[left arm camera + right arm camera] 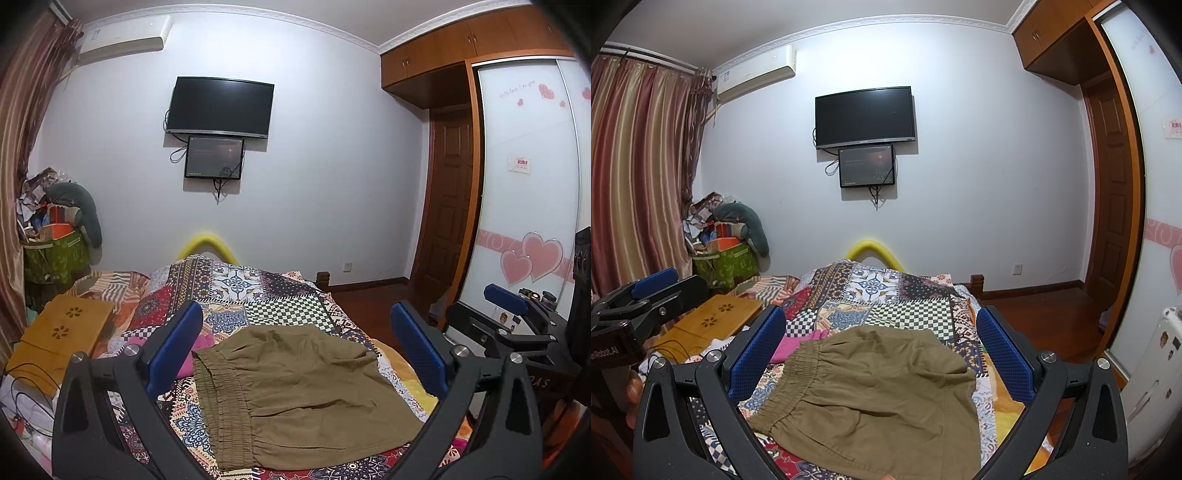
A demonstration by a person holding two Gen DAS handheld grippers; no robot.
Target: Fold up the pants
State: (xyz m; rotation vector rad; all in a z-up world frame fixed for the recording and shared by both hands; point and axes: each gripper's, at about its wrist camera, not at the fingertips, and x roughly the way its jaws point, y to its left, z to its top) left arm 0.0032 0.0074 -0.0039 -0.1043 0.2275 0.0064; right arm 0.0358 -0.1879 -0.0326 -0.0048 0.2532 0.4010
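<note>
Both grippers, left (295, 343) and right (881, 345), hover with fingers spread, empty, above folded olive pants (295, 391) on the patchwork bedspread (258, 291).

Pants (295, 391) lie on the bed (280, 291), a wooden tray (62, 332) to their left, a television (220, 107) on the wall behind.

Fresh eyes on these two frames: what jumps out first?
The olive-brown pants, already folded compact with the elastic waistband to the left, lie on a loud patchwork bedspread between the open blue-padded left tongs. The right tongs frame the pants too, also open and empty. On the far wall hangs a dark TV with a smaller screen below.
</note>
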